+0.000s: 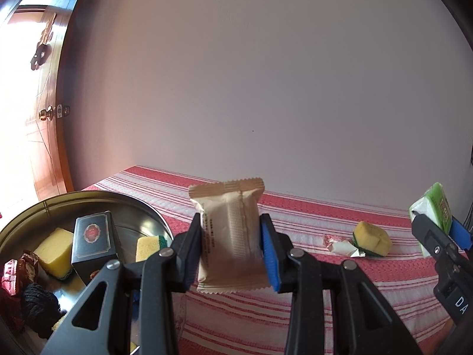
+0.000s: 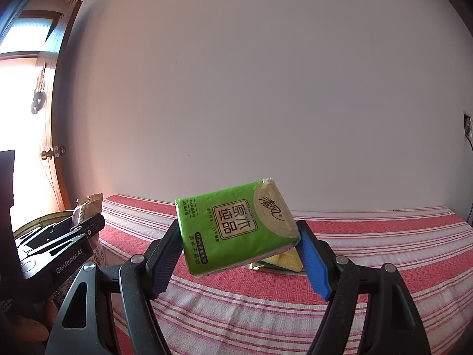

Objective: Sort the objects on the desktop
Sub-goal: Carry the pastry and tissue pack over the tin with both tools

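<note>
Above the striped surface (image 1: 295, 310), your left gripper (image 1: 230, 247) clasps a tan snack packet (image 1: 229, 236) upright, lifted clear of the cloth. Your right gripper (image 2: 239, 251) grips a green tissue pack (image 2: 236, 224), tilted, also aloft. Left of you: a metal tray (image 1: 142, 204) with sponges and a dark box (image 1: 93, 238). On the cloth: a yellow sponge (image 1: 371, 236) beside a candy wrapper (image 1: 340, 244).

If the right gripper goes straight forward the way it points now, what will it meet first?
Probably the yellow sponge on the striped cloth, partly hidden behind the green tissue pack that the right gripper holds. Depth is unclear; if it passes above the sponge, the white wall comes next.
</note>
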Motion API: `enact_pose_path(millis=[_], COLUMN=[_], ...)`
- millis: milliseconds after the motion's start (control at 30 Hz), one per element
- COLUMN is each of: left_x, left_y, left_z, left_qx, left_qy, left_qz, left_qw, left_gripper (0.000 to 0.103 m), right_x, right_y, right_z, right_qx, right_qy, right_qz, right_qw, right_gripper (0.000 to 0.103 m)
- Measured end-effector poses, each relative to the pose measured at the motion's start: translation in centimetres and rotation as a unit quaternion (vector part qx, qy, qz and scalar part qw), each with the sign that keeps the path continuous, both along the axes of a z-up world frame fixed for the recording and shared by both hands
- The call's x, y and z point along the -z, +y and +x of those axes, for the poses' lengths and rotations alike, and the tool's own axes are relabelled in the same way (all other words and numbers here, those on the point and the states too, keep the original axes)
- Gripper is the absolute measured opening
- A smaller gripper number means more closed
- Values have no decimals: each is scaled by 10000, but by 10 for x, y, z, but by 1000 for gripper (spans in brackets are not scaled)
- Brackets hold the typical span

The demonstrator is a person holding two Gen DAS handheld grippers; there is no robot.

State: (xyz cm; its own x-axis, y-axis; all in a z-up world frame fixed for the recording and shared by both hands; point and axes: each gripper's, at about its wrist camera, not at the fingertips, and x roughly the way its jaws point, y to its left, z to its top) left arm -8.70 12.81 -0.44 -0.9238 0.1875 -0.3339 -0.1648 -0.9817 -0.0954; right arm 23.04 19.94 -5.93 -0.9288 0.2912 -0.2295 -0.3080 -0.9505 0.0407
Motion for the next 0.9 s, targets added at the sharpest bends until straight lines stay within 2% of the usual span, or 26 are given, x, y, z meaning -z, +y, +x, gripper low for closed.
enact_pose_path(millis=[133,600,800,900], left_x=[0,2,-1,-5], left_y=[-6,-50,-90,-112], left_z=[3,40,49,45], left_qx=[-28,78,-342,-609], left_qy=[-8,131,107,52], left_qz=[101,692,740,787], left_qw=[9999,9975,9966,9950], left_gripper=[37,37,37,37], right_x=[0,10,15,7], right_y=[0,-23,-66,-86], right_z=[-2,-28,-48,-59], right_qx=[-197,-544,-1020,-1263], right_qy=[-66,-390,-518,-493], right_qz=[-159,101,2,-175], right_qw=[9997,9977,9934,9906], right_gripper=[76,76,76,76])
